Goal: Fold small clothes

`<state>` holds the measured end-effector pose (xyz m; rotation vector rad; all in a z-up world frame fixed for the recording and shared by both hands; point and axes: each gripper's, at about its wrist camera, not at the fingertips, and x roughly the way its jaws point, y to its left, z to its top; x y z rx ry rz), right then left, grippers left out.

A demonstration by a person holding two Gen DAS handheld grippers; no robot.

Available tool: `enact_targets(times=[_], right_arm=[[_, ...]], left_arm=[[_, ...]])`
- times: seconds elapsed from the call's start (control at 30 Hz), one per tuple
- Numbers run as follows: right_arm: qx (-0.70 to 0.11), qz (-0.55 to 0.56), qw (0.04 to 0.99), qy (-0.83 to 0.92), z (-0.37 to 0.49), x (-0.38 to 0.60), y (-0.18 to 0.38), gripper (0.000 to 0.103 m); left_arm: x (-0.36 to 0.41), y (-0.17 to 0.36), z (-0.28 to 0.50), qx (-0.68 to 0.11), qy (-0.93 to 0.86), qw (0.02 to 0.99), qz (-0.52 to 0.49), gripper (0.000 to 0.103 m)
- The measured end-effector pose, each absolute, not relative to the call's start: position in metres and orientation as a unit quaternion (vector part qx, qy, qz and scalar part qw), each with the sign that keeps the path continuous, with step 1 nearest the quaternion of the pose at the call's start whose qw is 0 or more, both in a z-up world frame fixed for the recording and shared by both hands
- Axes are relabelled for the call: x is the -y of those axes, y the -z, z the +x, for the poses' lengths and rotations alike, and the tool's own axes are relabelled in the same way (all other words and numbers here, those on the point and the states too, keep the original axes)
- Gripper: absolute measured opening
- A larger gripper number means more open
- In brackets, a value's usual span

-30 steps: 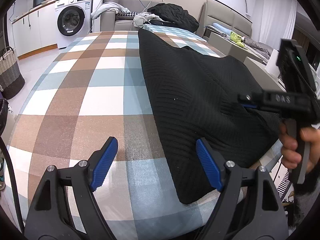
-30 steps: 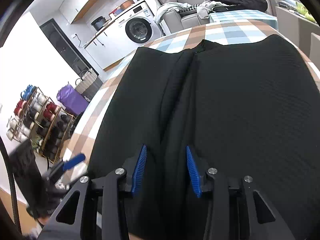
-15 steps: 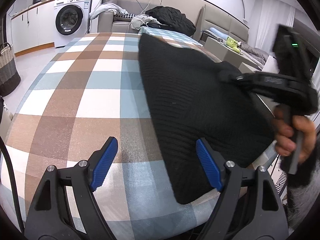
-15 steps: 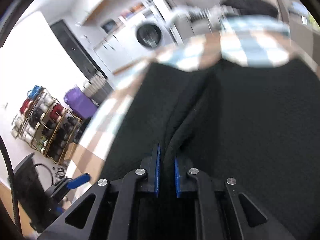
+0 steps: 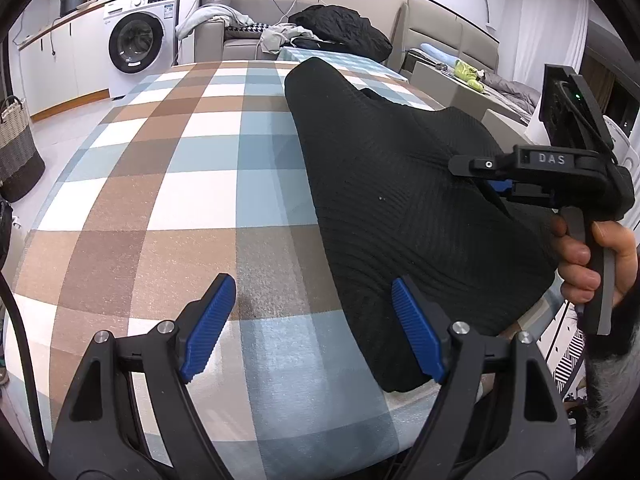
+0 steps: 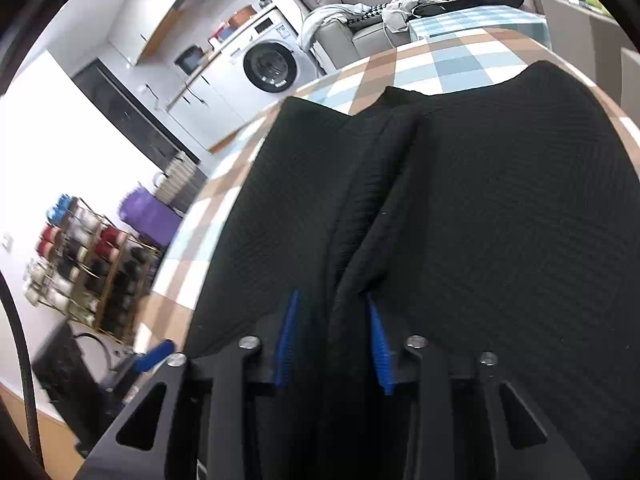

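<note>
1. Left wrist view: the left gripper, black with ribbed blue pads, stands spread wide and grips nothing; bare tablecloth shows between its pads.
2. Its right-hand pad sits just at the near edge of the black ribbed knit garment, whether touching or only in front of it I cannot tell.
3. The garment lies on the right half of the table covered with a brown, blue and white checked cloth, reaching from near the far edge to the near right corner, where it hangs over the edge.
4. At the right, the right gripper, a black tool marked "DAS", is over the garment's right part, held by a hand around its grey handle. From here its jaws are seen side-on, so their gap does not show.
5. Behind the table stand a white front-loading washing machine, a grey sofa piled with clothes and a woven basket on the floor at left.
6. Right wrist view: the right gripper has just been opening; its blue pads stand apart with a raised fold of the black garment between them, the pads not visibly pressing it.
7. The garment fills most of this view, a ridge running away from the jaws toward the table's far side.
8. At left a wire rack of thread spools stands on the floor, blurred.
</note>
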<state>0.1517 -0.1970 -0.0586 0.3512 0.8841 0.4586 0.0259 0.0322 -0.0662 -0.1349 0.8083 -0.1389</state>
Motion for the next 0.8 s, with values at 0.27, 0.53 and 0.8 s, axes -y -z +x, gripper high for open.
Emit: enact_targets(times=[0.27, 0.53, 0.8], right_arm=[[-0.362, 0.147, 0.891, -0.233, 0.132, 0.187, 0.033, 0.012], [-0.427, 0.194, 0.851, -0.235, 0.126, 0.202, 0.058, 0.031], [-0.383, 0.113, 0.887, -0.231, 0.052, 0.181, 0.061, 0.038]], left_arm=[[-0.031, 0.064, 0.024, -0.391, 0.071, 0.915, -0.062, 0.079], [-0.029, 0.065, 0.022, -0.39, 0.067, 0.917, -0.054, 0.079], [-0.026, 0.064, 0.021, -0.391, 0.073, 0.916, -0.052, 0.079]])
